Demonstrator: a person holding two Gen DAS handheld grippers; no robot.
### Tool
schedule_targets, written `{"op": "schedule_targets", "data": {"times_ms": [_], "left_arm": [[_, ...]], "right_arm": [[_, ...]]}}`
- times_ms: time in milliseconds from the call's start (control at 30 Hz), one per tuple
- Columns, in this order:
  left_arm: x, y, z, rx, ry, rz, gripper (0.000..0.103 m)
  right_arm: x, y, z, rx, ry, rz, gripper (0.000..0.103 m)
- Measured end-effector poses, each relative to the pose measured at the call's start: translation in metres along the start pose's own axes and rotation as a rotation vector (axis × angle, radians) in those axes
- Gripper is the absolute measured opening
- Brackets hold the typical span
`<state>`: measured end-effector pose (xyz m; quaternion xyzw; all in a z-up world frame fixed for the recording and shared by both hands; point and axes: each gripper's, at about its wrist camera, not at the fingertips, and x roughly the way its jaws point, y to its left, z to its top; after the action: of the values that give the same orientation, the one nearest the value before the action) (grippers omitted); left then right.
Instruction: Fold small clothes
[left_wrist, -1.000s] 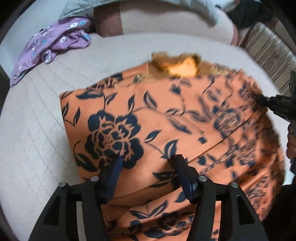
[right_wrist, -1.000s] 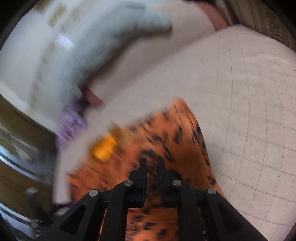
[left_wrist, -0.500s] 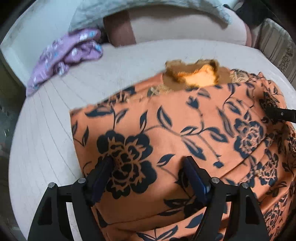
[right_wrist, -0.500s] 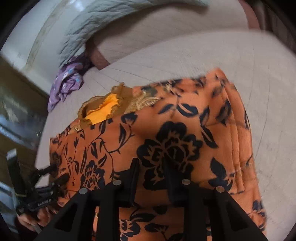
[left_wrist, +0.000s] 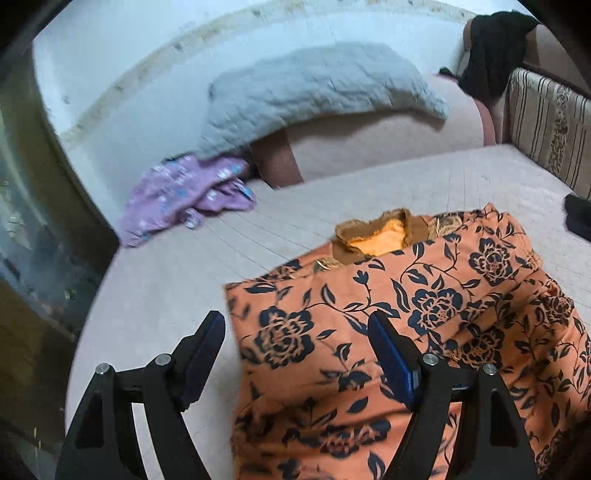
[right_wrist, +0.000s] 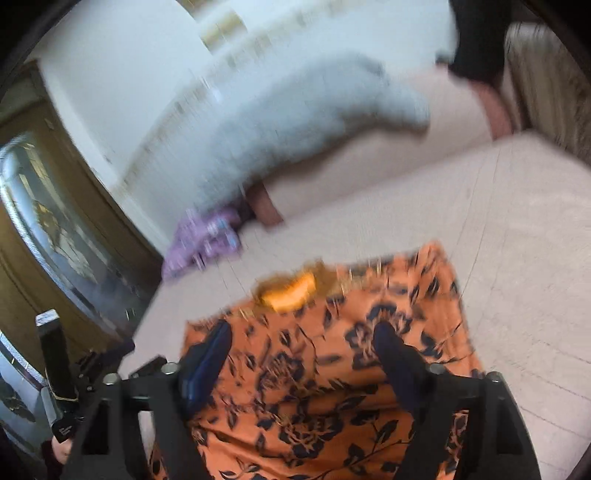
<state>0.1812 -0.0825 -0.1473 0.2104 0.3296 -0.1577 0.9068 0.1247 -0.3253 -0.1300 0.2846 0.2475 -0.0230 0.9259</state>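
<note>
An orange garment with dark blue flowers lies folded on the pale mattress, its brown collar with yellow lining at the far edge. My left gripper is open and empty above the garment's left edge. The garment also shows in the blurred right wrist view. My right gripper is open and empty above it. The left gripper's body shows at the lower left of the right wrist view.
A crumpled purple garment lies at the far left of the mattress. A grey quilted blanket drapes over a pink bolster. A striped cushion stands at the right; dark cloth hangs behind it. A wooden cabinet stands at the left.
My right gripper has opened and let go of the garment. Both grippers have pulled back and up, and the left one has shifted to the garment's left edge.
</note>
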Motion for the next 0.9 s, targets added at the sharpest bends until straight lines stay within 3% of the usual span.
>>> {"op": "schedule_targets", "data": {"times_ms": [133,467,900], "left_arm": [[-0.038,0.004,-0.01,-0.028,-0.028,0.012,0.082],[-0.129,0.01,-0.016,-0.039,-0.135,0.035,0.084],[-0.202,0.011,-0.023,-0.047,-0.23,0.055,0.086]], "right_arm": [[-0.06,0.009,-0.014,-0.003,-0.125,-0.003,0.082],[-0.147,0.0,-0.041,0.077,-0.19,0.004,0.082],[-0.24,0.039,-0.048,-0.021,-0.288,0.043,0.082]]}}
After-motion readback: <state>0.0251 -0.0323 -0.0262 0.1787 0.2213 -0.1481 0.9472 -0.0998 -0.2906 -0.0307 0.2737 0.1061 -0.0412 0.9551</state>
